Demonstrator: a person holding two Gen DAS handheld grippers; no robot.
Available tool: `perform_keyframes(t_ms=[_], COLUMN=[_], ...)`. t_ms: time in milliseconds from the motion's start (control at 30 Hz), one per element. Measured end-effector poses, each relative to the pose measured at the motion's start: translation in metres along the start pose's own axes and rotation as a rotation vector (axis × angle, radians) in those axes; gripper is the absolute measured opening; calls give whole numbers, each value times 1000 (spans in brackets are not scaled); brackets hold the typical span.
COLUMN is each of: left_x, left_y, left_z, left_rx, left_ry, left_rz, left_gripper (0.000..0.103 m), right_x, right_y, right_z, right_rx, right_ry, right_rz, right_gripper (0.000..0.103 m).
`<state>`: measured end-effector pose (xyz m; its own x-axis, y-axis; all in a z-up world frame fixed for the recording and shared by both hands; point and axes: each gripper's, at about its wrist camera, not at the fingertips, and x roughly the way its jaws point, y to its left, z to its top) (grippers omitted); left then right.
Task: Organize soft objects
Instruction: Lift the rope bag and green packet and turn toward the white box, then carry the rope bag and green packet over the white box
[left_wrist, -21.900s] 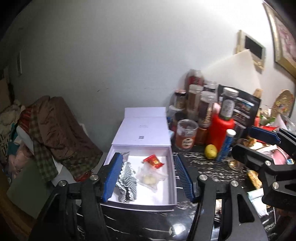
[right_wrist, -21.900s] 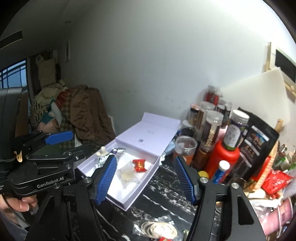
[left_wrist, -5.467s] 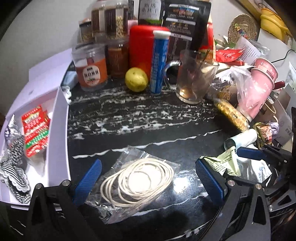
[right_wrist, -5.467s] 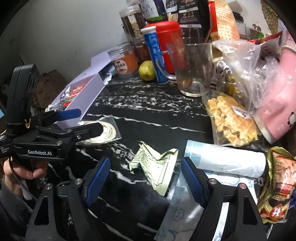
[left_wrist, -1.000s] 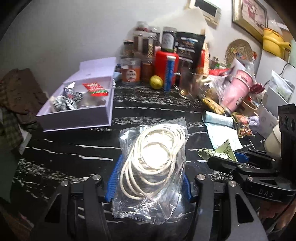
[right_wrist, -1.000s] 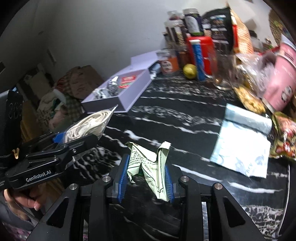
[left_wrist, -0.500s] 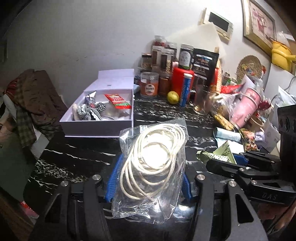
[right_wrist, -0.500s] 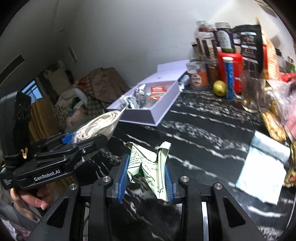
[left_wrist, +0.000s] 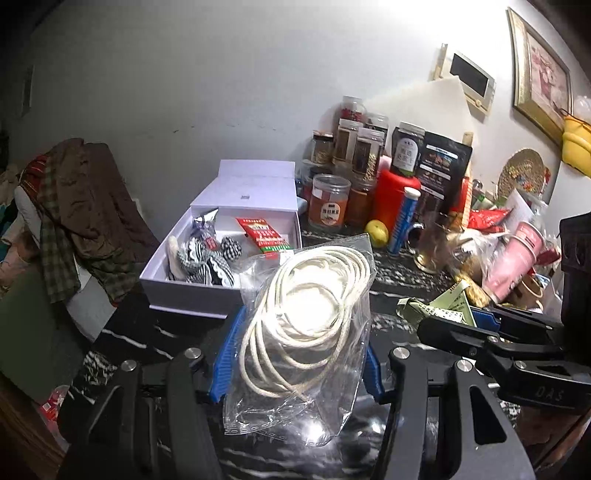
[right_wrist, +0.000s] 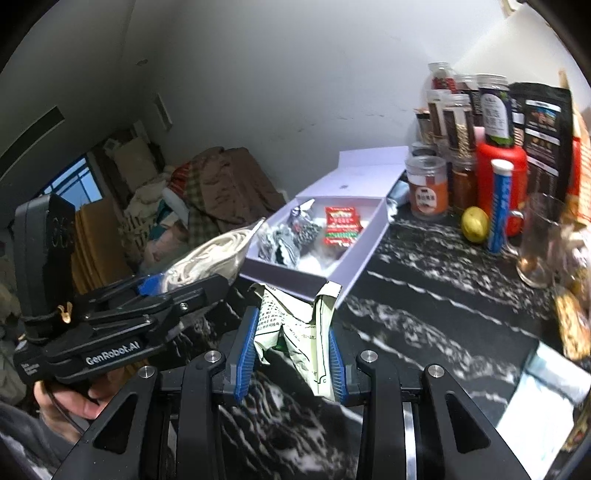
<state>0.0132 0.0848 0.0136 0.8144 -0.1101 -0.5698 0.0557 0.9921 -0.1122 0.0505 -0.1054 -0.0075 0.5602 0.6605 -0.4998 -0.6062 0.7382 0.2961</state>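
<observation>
My left gripper (left_wrist: 297, 354) is shut on a clear plastic bag of white cord (left_wrist: 306, 314) and holds it above the black marble table (left_wrist: 155, 332), just in front of the open white box (left_wrist: 192, 291). The box holds a red packet (left_wrist: 263, 233) and black-and-white fabric pieces (left_wrist: 201, 258). My right gripper (right_wrist: 291, 347) is shut on a crumpled green paper packet (right_wrist: 295, 321), held above the table before the box (right_wrist: 291, 284). The left gripper with its bag (right_wrist: 207, 258) shows at the left of the right wrist view.
Jars, a red canister (left_wrist: 395, 195), a blue tube (left_wrist: 404, 221), a lemon (left_wrist: 376, 232) and a glass mug (left_wrist: 430, 247) crowd the back of the table. Snack bags and a pink cup (left_wrist: 511, 258) lie at the right. A pile of clothes (left_wrist: 74, 206) lies left of the table.
Both grippers have moved left and nearer to the white box, each still holding its item. The box now looks larger in both views.
</observation>
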Motion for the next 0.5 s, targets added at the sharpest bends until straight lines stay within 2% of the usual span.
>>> perform_keyframes(t_ms=[500], left_x=[19], left_y=[19], left_z=[41], left_rx=[7], left_ry=[-64], left_rz=[53], left_gripper=[55], right_x=[25], right_y=[-1], right_z=[57], right_rx=[-73], right_ry=[-39], right_rz=[10], right_gripper=[34])
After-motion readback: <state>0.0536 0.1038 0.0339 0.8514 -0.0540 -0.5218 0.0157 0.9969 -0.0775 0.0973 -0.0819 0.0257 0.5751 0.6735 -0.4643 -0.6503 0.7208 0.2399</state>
